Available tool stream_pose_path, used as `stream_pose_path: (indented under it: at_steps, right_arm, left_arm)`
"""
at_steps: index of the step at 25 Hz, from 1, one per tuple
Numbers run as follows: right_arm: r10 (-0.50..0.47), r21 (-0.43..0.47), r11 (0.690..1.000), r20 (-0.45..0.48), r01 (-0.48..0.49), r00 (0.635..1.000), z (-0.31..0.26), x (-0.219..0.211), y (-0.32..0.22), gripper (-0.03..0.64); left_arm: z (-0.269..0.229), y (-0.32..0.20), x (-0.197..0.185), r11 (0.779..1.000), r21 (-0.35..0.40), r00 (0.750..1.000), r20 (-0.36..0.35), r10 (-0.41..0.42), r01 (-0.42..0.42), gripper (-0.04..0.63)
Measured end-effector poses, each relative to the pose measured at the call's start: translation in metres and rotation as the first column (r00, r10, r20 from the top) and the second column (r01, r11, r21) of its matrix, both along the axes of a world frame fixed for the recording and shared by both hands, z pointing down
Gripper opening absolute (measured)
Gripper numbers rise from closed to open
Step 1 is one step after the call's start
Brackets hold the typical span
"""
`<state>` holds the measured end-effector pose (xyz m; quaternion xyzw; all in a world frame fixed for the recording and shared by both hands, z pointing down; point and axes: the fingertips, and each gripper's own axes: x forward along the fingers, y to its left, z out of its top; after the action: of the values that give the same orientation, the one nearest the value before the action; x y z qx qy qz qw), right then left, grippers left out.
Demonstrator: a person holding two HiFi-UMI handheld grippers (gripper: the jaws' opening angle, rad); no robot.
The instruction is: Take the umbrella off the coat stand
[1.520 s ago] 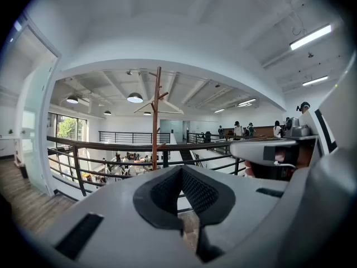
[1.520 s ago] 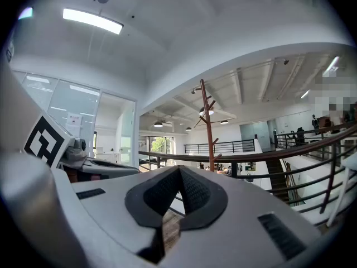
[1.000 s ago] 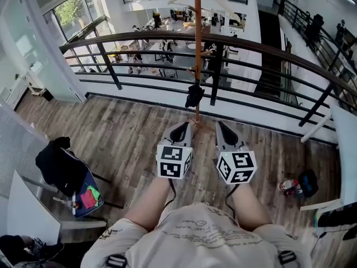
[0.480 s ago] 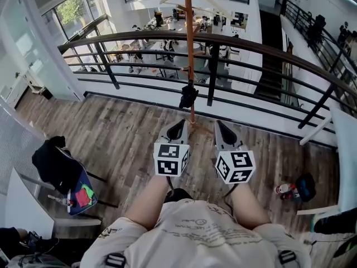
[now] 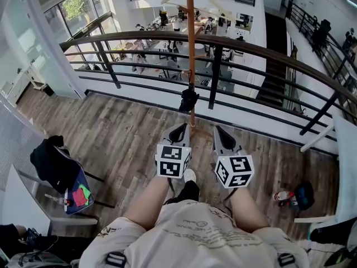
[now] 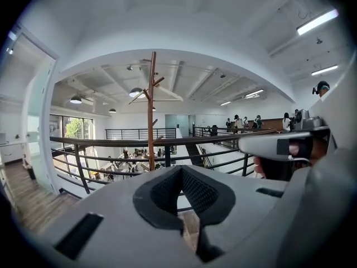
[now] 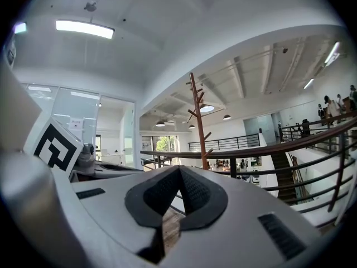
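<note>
A tall wooden coat stand [image 5: 191,49] rises in front of the railing, straight ahead of me. A small black folded umbrella [image 5: 188,99] hangs low on its pole, above the floor. My left gripper [image 5: 179,129] points at the foot of the stand, short of and below the umbrella, its jaws shut on nothing. My right gripper [image 5: 222,134] is beside it to the right, also shut and empty. The stand's pole [image 6: 151,110] shows above the jaws of the left gripper [image 6: 181,167]. The right gripper view has the pole [image 7: 197,116] beyond the right gripper [image 7: 179,168]. Neither gripper view shows the umbrella.
A dark curved railing [image 5: 251,46] runs across just behind the stand, with a drop to a lower floor beyond. A chair with a black garment [image 5: 53,163] stands at the left. A bag and bottle [image 5: 298,194] lie on the wooden floor at the right, near a white table edge [image 5: 348,149].
The person has stepped towards the stand, and a foot now shows below the grippers. Both grippers keep their pose, side by side and shut. The umbrella still hangs on the stand.
</note>
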<state>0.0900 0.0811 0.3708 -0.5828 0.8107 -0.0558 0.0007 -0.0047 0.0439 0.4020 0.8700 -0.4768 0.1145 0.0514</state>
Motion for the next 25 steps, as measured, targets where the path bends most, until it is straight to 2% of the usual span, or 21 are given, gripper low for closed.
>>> stream_pose_path:
  at_steps: [15, 25]
  right_arm:
    - [-0.013, -0.010, 1.000, -0.034, 0.013, 0.999, 0.017, 0.017, -0.090, 0.003]
    - [-0.036, -0.020, 0.999, -0.021, 0.036, 0.999, 0.017, 0.022, -0.176, 0.003]
  left_arm:
    - [0.022, -0.096, 0.021, 1.000, -0.020, 1.000, -0.021, -0.006, 0.005, 0.005]
    - [0.026, -0.182, 0.020, 0.999, -0.041, 0.999, -0.016, -0.036, 0.035, 0.005]
